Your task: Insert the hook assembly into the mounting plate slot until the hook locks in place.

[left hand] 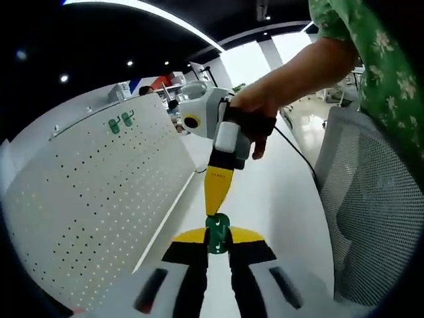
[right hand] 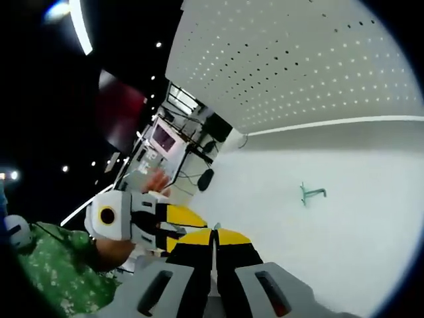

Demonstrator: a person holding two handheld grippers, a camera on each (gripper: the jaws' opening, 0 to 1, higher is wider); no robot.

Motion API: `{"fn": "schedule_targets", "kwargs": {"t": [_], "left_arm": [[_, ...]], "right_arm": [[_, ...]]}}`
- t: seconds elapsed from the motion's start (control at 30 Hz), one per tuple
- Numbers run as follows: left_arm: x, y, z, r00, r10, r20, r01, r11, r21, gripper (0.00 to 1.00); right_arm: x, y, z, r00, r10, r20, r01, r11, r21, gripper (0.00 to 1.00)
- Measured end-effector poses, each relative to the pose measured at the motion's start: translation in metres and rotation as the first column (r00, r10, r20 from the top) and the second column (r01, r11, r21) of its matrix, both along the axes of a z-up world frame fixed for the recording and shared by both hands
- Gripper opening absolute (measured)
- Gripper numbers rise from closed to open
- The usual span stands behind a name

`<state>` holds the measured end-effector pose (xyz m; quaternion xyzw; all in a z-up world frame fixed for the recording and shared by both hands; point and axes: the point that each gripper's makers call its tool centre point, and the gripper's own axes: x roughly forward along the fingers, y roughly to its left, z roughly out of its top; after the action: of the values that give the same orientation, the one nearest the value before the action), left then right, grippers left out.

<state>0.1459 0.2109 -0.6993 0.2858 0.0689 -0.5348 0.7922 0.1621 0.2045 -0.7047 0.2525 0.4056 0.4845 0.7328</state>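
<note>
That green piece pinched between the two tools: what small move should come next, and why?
Probably carry the green hook piece toward the pegboard. Both the left gripper and the right gripper pinch it over the table, clear of the board, where two green hooks already hang.

The white table (left hand: 278,199) lies open between the perforated board (left hand: 99,199) on one side and the mesh chair (left hand: 371,218) on the other. In the left gripper view, the right gripper (left hand: 217,199) and hand (left hand: 255,109) cross this lane. In the right gripper view, a small green hook (right hand: 311,193) lies alone on bare tabletop near the board's foot.
</note>
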Motion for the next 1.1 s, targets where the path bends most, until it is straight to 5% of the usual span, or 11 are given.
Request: {"fn": "schedule_targets", "kwargs": {"t": [1.1], "left_arm": [[0.003, 0.003, 0.001, 0.999, 0.040, -0.020, -0.040, 0.999, 0.010, 0.04]], "right_arm": [[-0.007, 0.008, 0.015, 1.000, 0.025, 0.001, -0.025, 0.999, 0.032, 0.00]]}}
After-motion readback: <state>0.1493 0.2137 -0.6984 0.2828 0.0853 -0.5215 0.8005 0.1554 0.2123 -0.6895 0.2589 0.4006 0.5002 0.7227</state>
